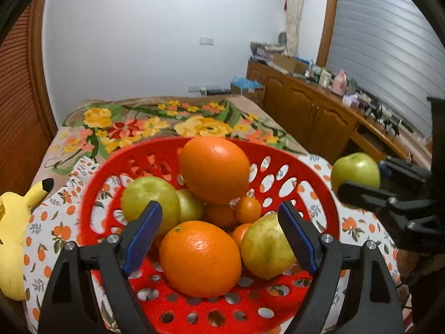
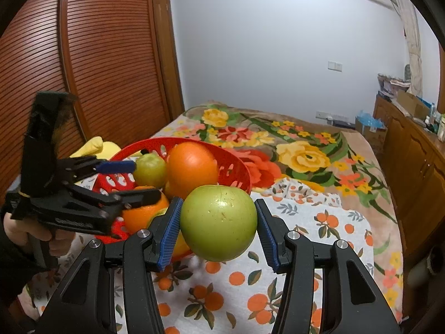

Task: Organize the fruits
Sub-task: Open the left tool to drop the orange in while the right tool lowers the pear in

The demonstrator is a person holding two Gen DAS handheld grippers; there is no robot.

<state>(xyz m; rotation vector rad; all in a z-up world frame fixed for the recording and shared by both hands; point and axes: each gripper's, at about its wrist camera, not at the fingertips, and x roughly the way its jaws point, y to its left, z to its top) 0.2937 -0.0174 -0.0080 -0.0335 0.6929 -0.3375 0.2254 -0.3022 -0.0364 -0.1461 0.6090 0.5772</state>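
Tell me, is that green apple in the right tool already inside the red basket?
No, the green apple sits between the right tool pads, outside the red basket.

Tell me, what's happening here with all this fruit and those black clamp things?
A person holds a two-finger gripper in each hand and is sorting fruit on a bed. The right gripper holds a green apple in the air beside a red basket already filled with oranges and green fruit. The left gripper is open over the basket, around a large orange without clamping it. A yellow plush toy lies nearby.
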